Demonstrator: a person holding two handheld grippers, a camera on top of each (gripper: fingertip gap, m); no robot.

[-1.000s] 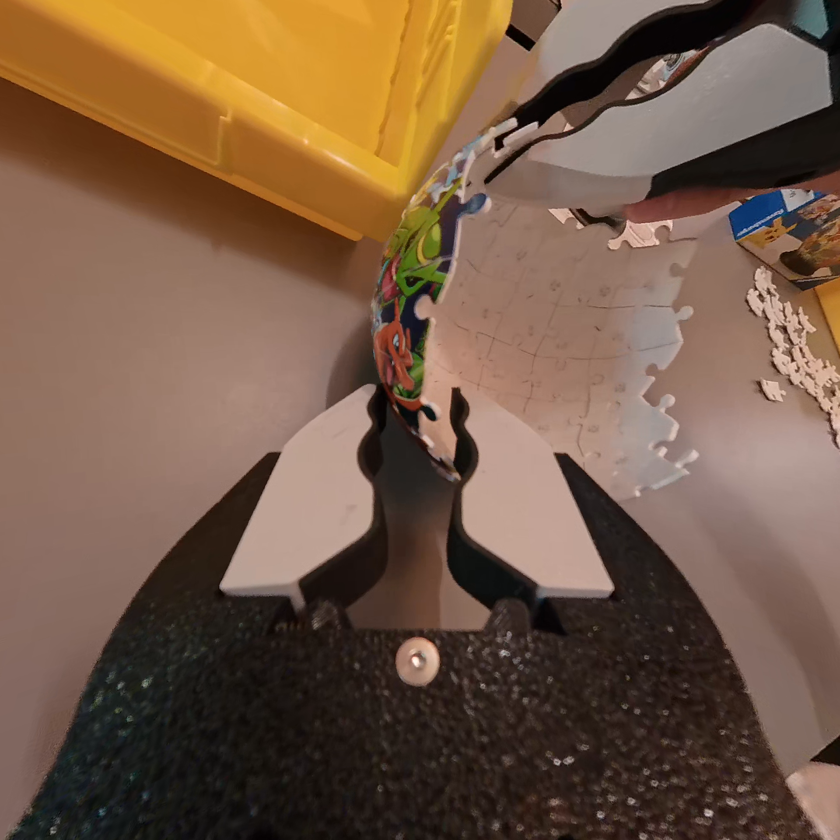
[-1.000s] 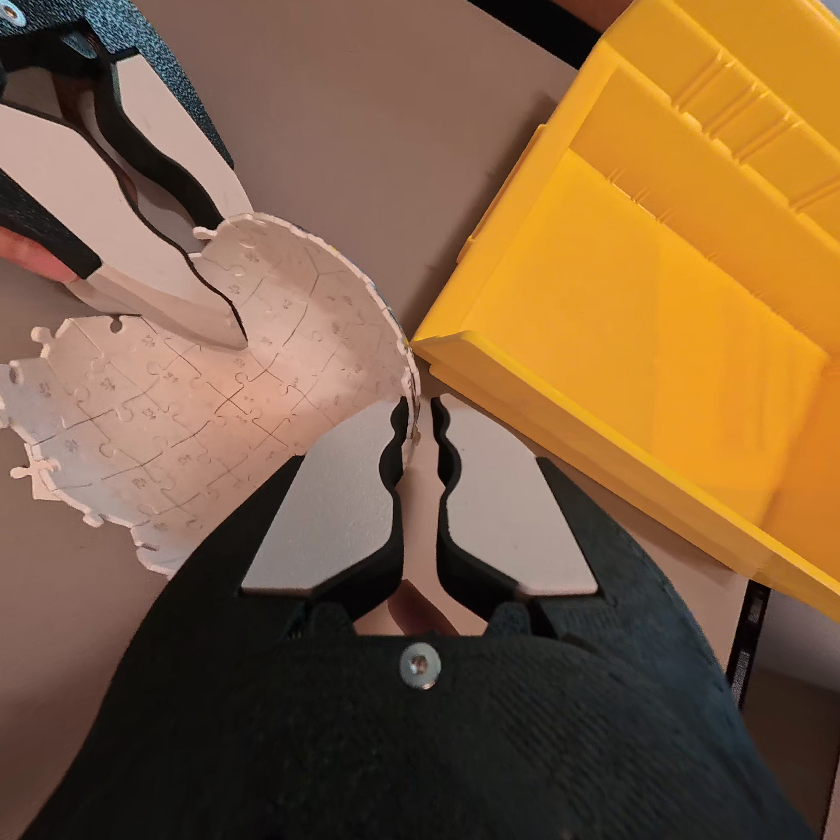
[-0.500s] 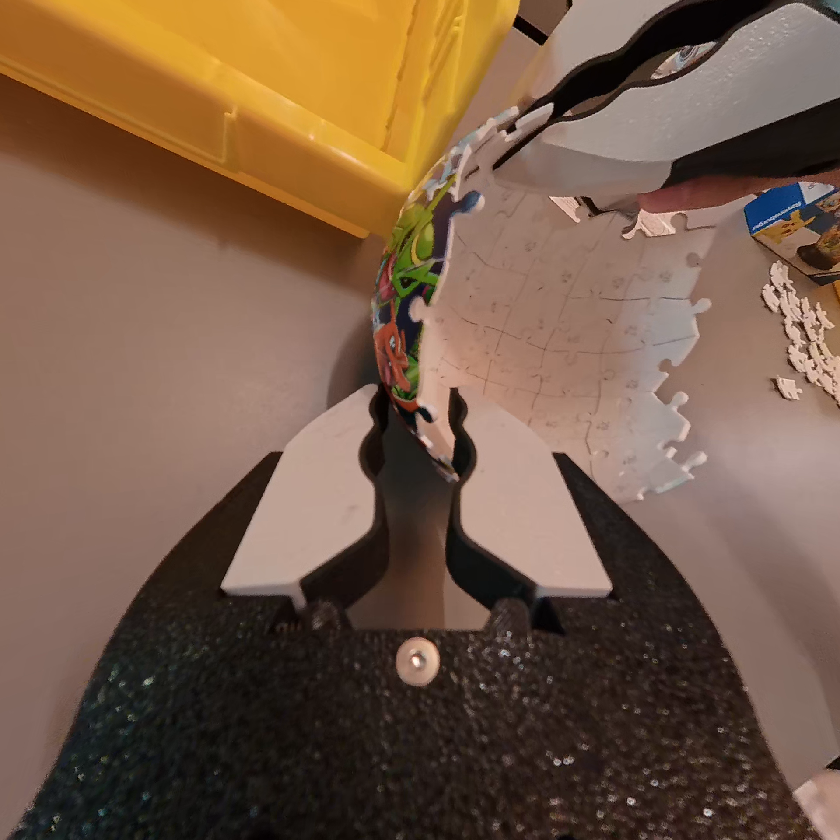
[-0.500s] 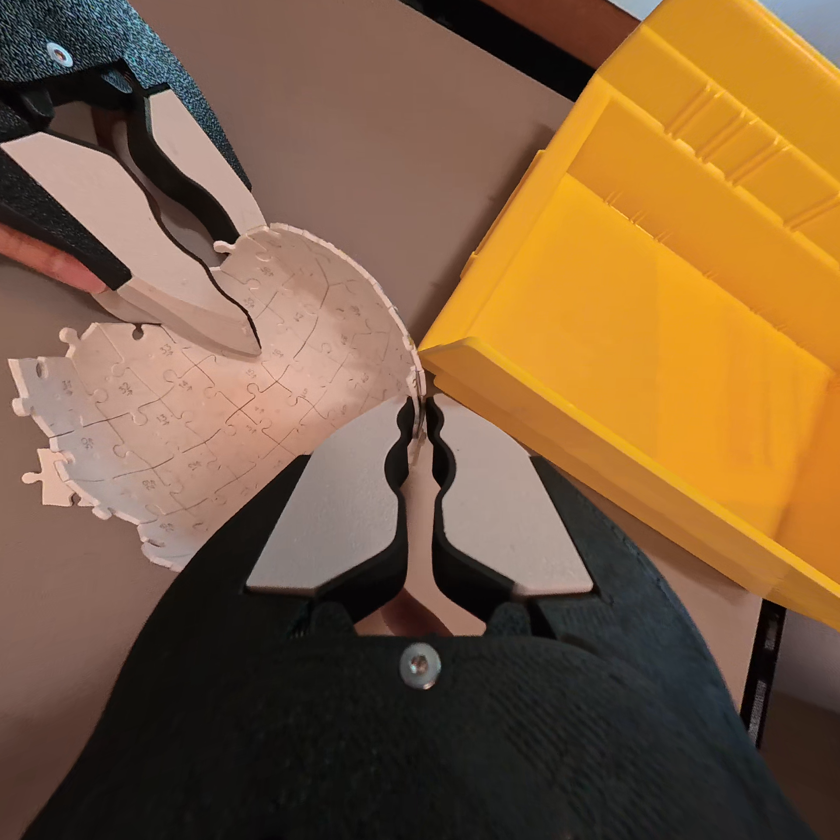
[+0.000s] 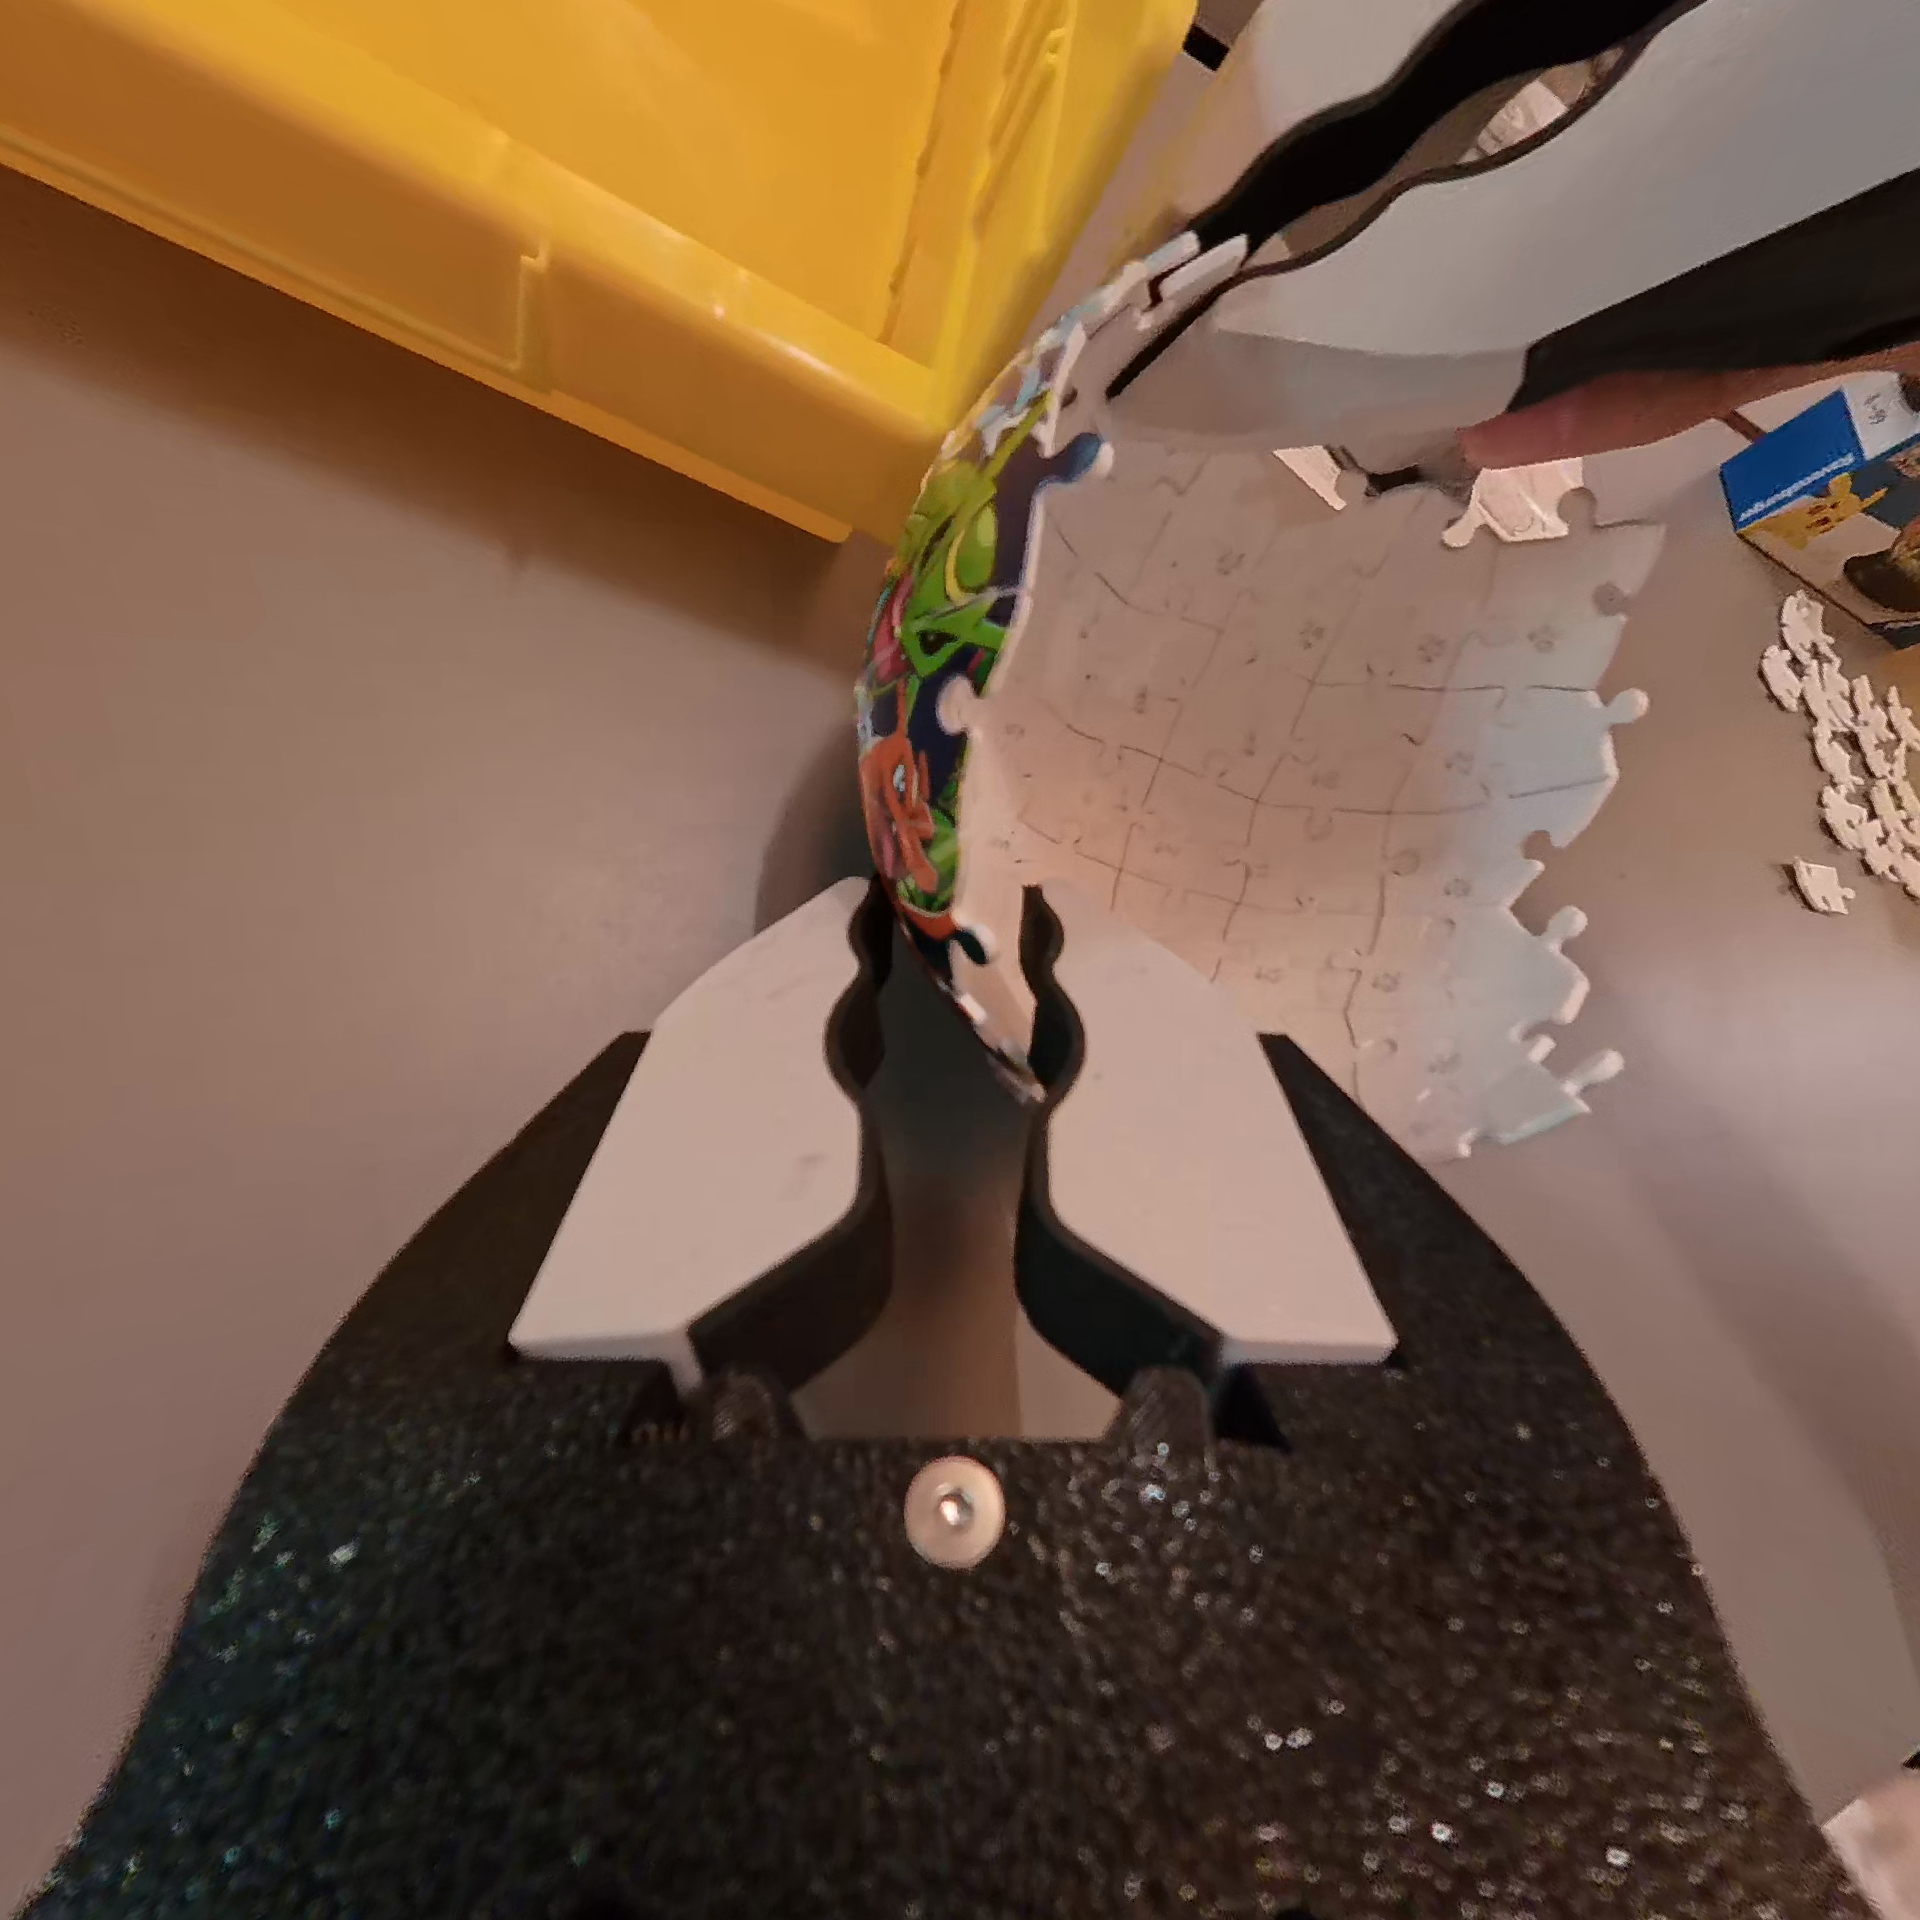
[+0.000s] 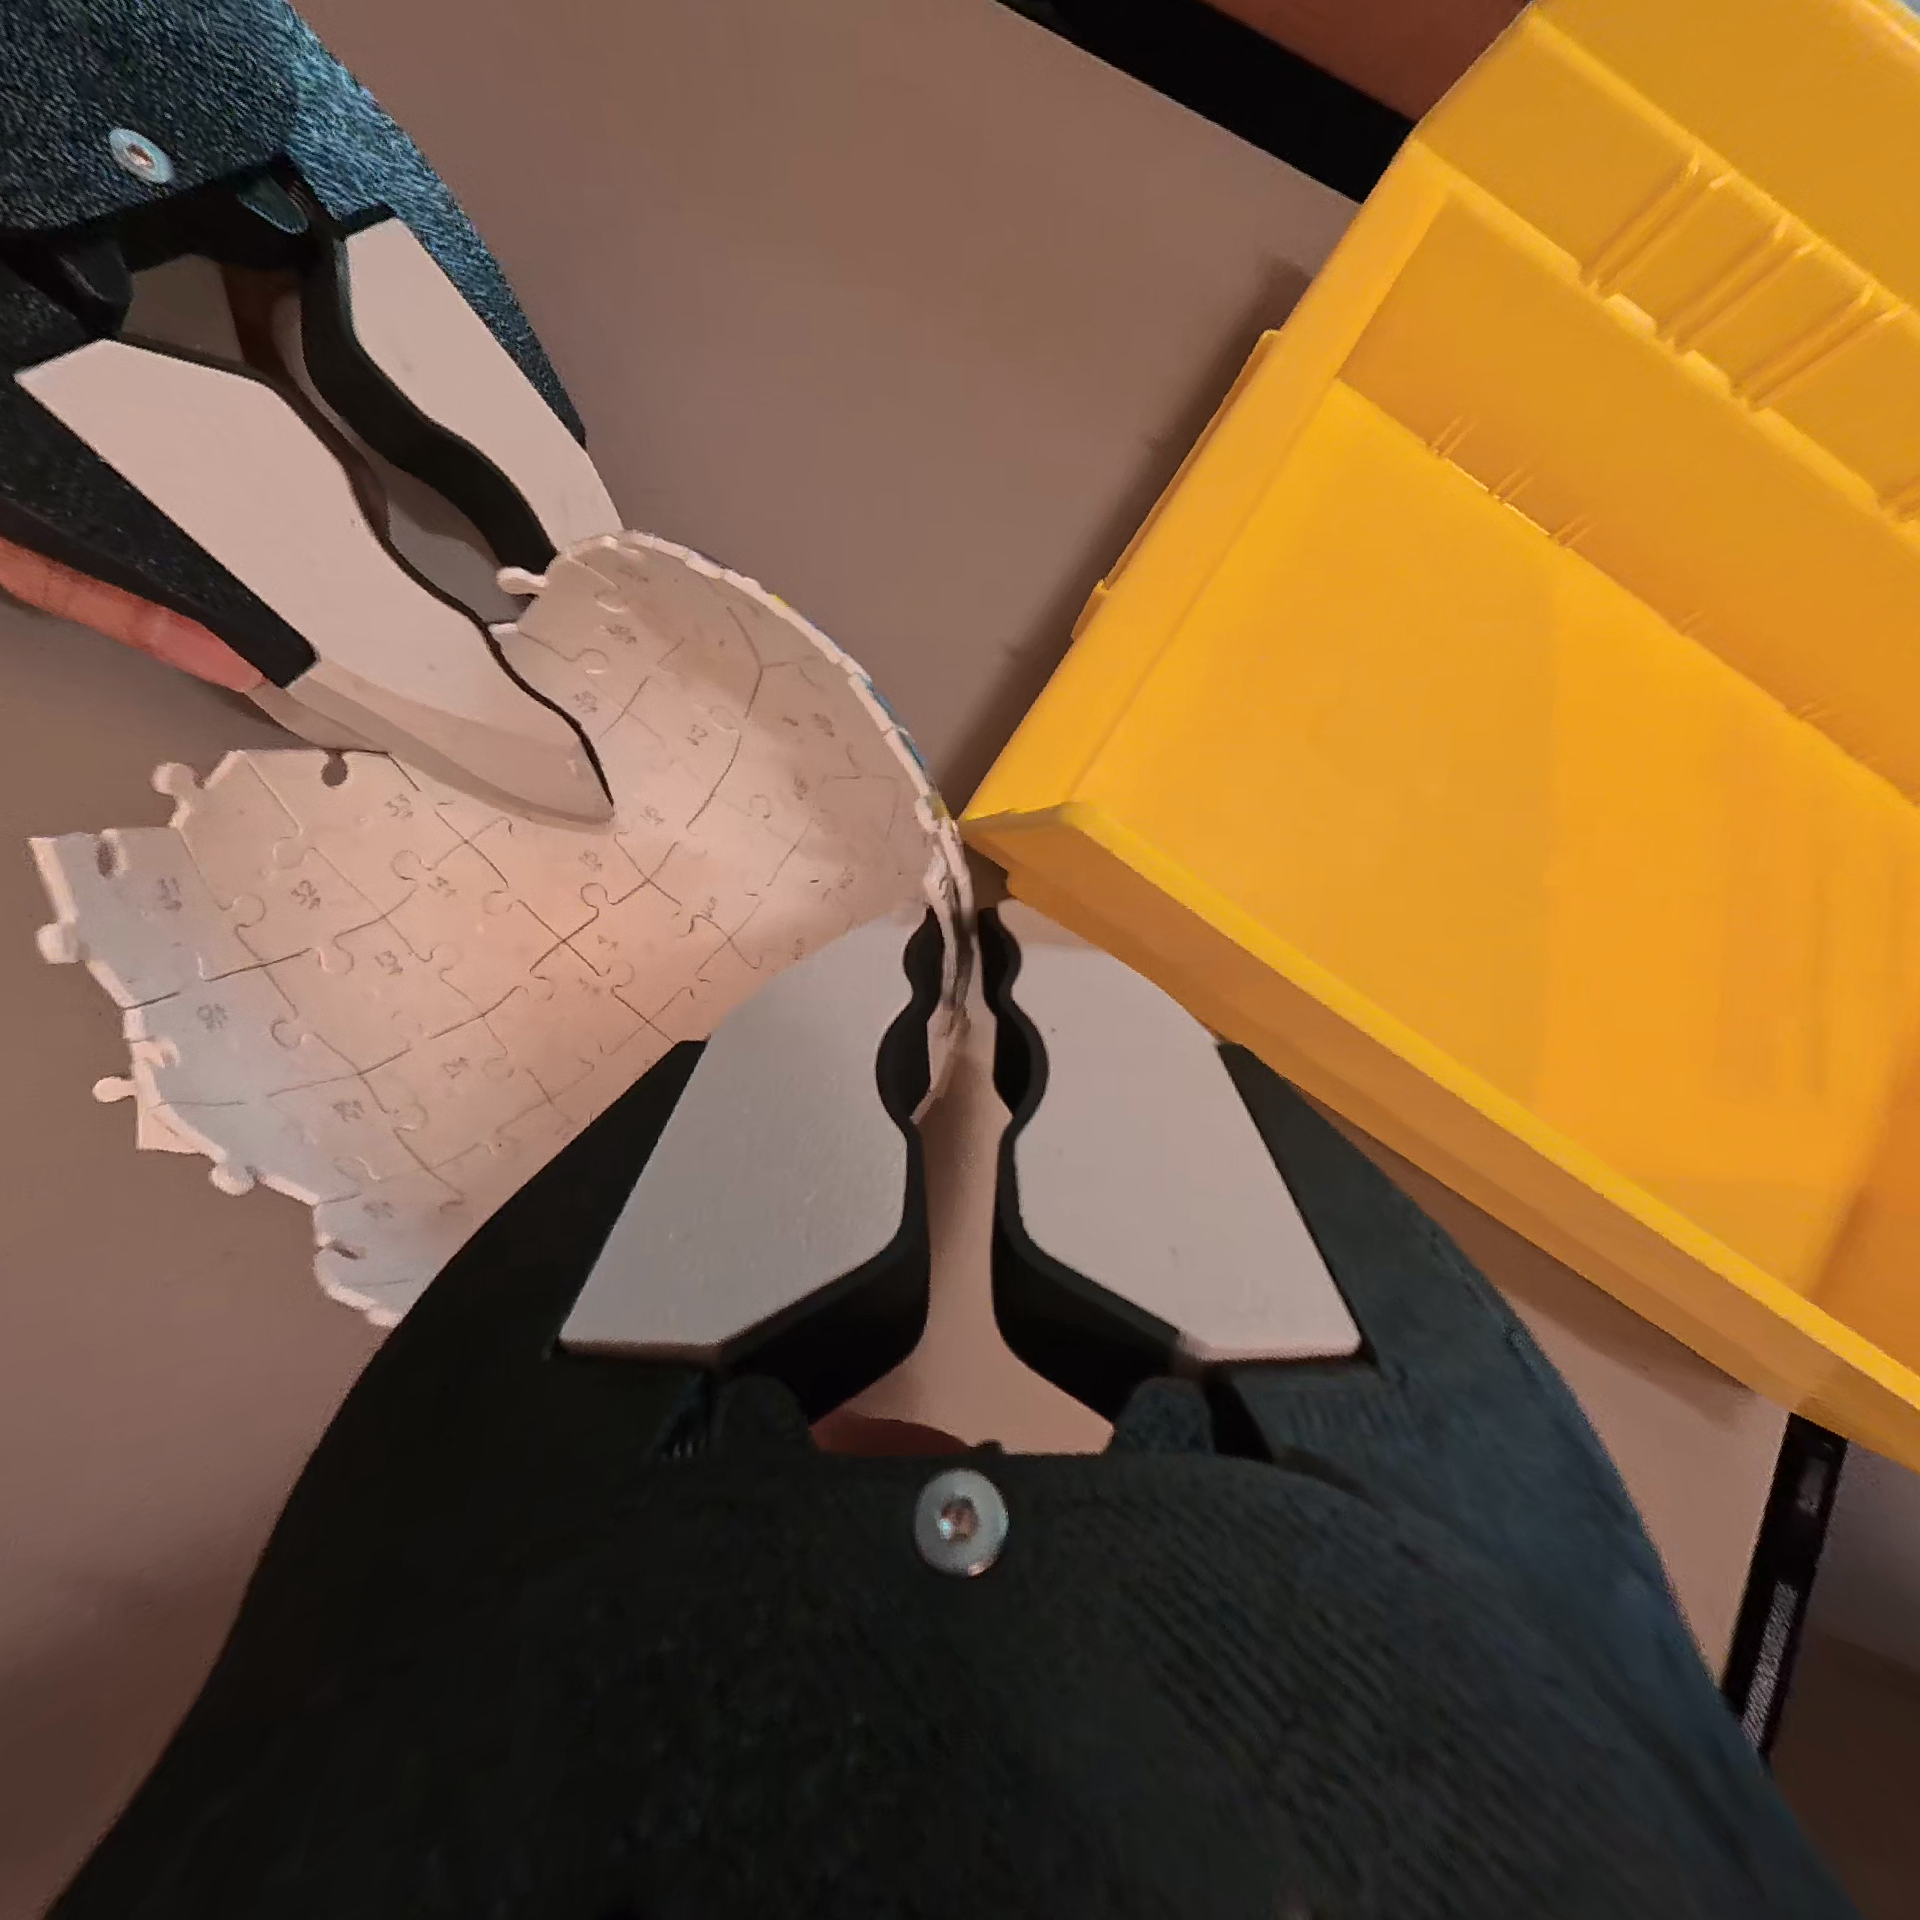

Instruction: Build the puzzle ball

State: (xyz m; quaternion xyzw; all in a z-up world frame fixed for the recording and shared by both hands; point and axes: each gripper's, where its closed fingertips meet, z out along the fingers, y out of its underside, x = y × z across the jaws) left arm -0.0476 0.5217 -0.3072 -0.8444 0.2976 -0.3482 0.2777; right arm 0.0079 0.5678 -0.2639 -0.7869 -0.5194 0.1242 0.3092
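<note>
Shell (image 5: 1299, 790) of joined puzzle pieces, roughly a half-built ball, held clear above the tan counter (image 5: 364, 779) between both grippers, white numbered inside facing the cameras, printed outside visible only as a thin coloured edge at left in the left wrist view. Left gripper (image 5: 961, 940) narrowed onto the near rim of the shell, rim edge passing between the two fingers; contact with the right finger plain, contact with the left finger not fully clear. Right gripper (image 6: 961, 971) closed down on the opposite rim, curved edge seated in the narrow gap between its fingers. Seam line of the shell running from one gripper to the other, so each gripper equally near its own rim; neither free. Yellow bin (image 6: 1507, 727) just beside the shell on the far side, corner almost touching the rim near the right gripper. Loose white pieces (image 5: 1860, 769) well apart at right on the counter, beside a blue box (image 5: 1829, 499). Judged: fetching the next piece would require one gripper to let go, leaving the curved shell on a single rim grip; risk of flexing or popped joints.
</note>
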